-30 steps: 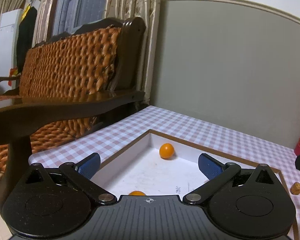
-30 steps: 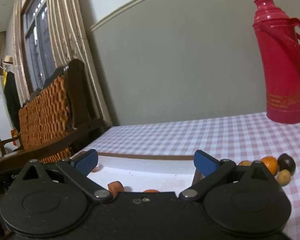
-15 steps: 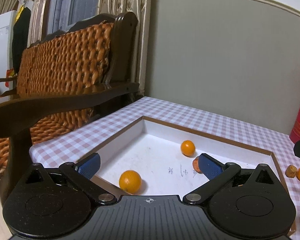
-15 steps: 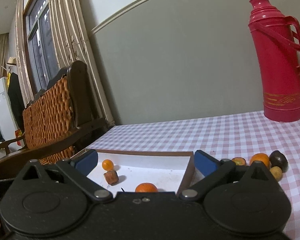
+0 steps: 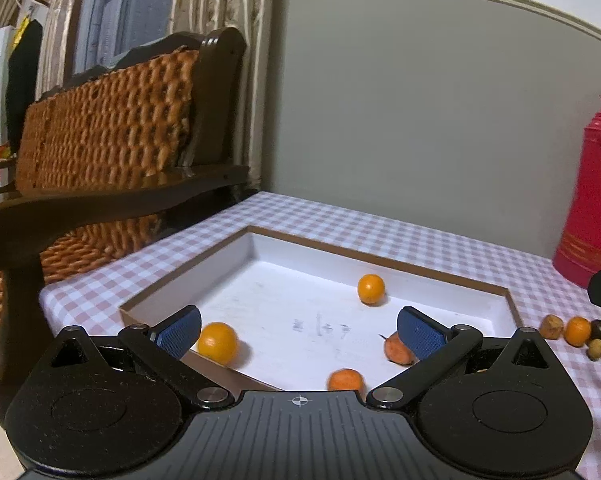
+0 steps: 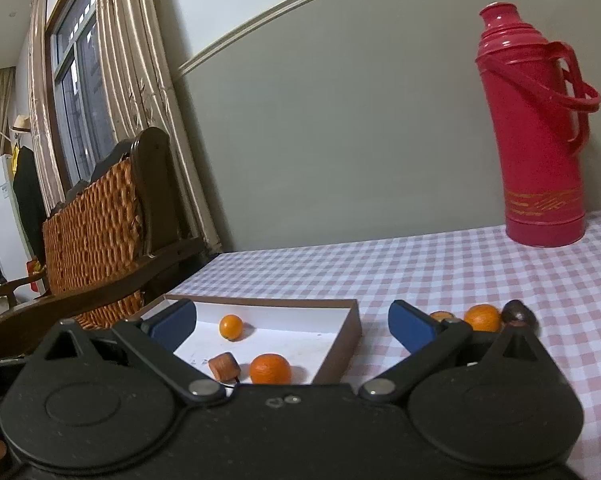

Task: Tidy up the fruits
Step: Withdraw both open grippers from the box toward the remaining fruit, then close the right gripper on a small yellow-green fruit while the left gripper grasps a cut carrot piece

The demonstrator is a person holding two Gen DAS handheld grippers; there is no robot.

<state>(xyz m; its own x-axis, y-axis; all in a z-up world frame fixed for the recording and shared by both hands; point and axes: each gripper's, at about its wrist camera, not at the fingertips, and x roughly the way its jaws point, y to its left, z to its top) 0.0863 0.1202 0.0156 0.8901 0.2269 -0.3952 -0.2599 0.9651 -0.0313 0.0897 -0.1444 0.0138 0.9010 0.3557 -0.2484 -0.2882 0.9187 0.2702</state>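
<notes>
A shallow white tray with a brown rim [image 5: 380, 258] [image 6: 340, 336] sits on the checked table. It holds a small orange [image 5: 371, 289] [image 6: 230, 326], a larger orange [image 5: 217, 342], a mandarin [image 5: 345, 379] [image 6: 270, 368] and a reddish-brown fruit piece [image 5: 398, 349] [image 6: 224, 365]. Loose fruits lie right of the tray: an orange [image 5: 577, 331] [image 6: 482, 317], a dark fruit [image 5: 599, 330] [image 6: 518, 312] and small brown ones [image 5: 551, 326]. My left gripper [image 5: 298, 334] is open and empty above the tray's near side. My right gripper [image 6: 292, 326] is open and empty at the tray's right corner.
A red thermos [image 6: 538, 128] [image 5: 592, 200] stands at the back right of the table. A dark wooden chair with a woven wicker back [image 5: 112, 132] [image 6: 96, 232] stands close on the left, its armrest beside the table edge. A grey wall runs behind.
Both grippers have pulled back and risen, so more of the tray and its fruits shows. The fruits in the tray sit in new places. Both grippers stay open.
</notes>
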